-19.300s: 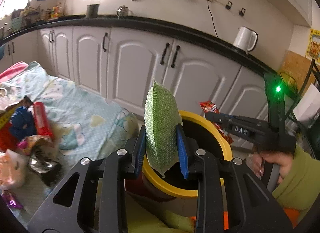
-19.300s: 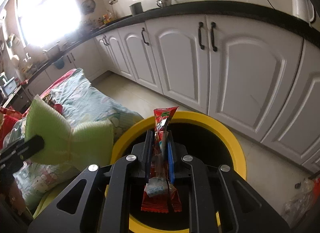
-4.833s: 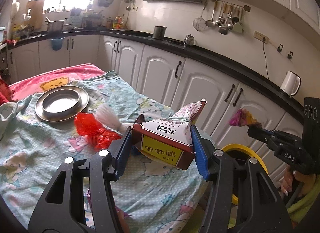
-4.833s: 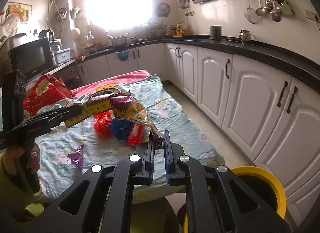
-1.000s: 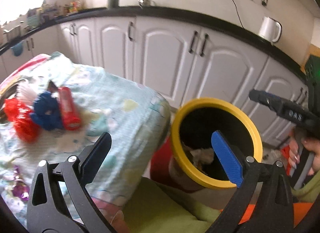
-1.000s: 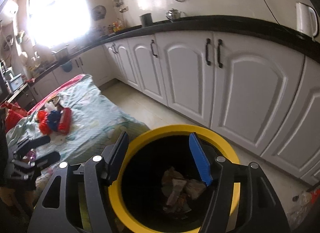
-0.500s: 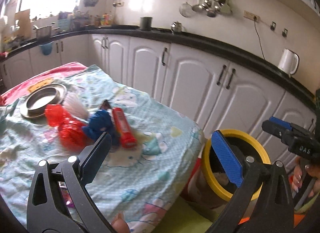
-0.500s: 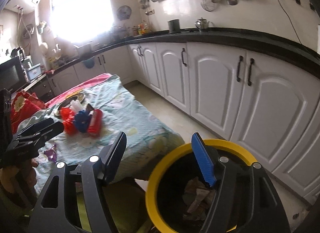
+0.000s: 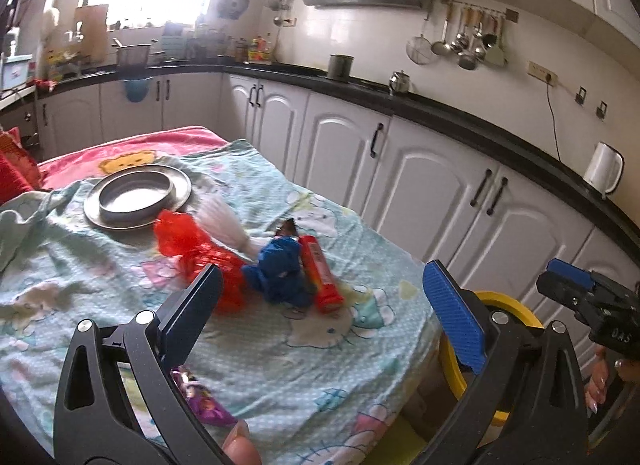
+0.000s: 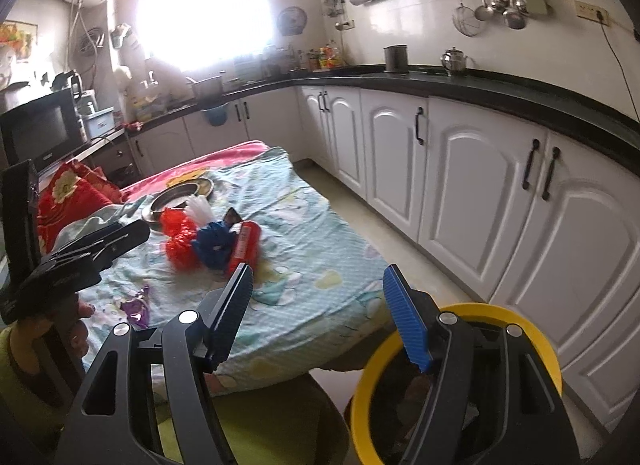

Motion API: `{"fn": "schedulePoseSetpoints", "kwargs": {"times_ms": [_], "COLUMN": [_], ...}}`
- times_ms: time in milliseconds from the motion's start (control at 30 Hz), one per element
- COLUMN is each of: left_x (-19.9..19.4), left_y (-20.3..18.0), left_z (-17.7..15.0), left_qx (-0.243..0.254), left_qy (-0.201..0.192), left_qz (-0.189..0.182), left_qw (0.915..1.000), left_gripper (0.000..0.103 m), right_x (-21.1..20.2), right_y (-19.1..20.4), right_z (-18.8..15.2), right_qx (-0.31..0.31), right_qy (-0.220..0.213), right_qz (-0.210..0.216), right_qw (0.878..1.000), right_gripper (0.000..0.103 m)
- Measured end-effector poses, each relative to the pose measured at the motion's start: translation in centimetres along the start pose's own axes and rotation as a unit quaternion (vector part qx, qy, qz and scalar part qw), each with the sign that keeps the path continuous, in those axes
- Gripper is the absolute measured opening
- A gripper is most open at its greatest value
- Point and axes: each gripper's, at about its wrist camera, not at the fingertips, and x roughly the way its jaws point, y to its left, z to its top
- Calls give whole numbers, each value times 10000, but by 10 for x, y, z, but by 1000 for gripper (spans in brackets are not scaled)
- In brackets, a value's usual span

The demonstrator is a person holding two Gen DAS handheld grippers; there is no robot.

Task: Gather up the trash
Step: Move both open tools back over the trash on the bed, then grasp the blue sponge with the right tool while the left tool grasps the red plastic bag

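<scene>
Trash (image 9: 280, 269) on cartoon bedsheet (image 9: 320, 345)

The right gripper (image 10: 316, 305) hangs empty with jaws wide apart, above the near edge of the cartoon-print bedspread (image 10: 304, 249) and the yellow-rimmed bin (image 10: 548, 349). Mid-spread, a red plastic bag (image 10: 178, 239), blue crumpled wrapper (image 10: 212, 243) and red tube (image 10: 246, 249) lie touching. A purple wrapper (image 10: 136, 307) lies near the left gripper (image 10: 120, 239).

Dull metal plate (image 9: 136, 195) on a soft printed cloth cover (image 9: 280, 353), crinkly glossy red plastic wrapper (image 9: 192, 243), glossy yellow plastic bin rim (image 10: 532, 329), gloss white cabinet doors (image 10: 472, 193).
</scene>
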Motion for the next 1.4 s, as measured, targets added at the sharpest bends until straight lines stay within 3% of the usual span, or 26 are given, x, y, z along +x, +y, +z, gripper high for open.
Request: {"fn": "schedulePoseSetpoints", "kwargs": {"times_ms": [600, 1033, 1400], "left_x": [-9, 2, 29], "left_y": [53, 102, 123], "left_z": [7, -1, -11], "left_qx": [-488, -982, -1322], "left_qy": [-152, 135, 593], "left_qz": [415, 530, 153], "left_qw": [9978, 9937, 9893], "left_gripper": [92, 92, 71], "right_x": [29, 85, 151], "right_y": [61, 95, 111], "right_z": [9, 22, 37], "right_qx": [-669, -1140, -1311], "right_qy": [7, 208, 586], "right_qz": [526, 924, 1141], "right_qw": [9964, 9890, 9830], "right_gripper": [65, 65, 55]}}
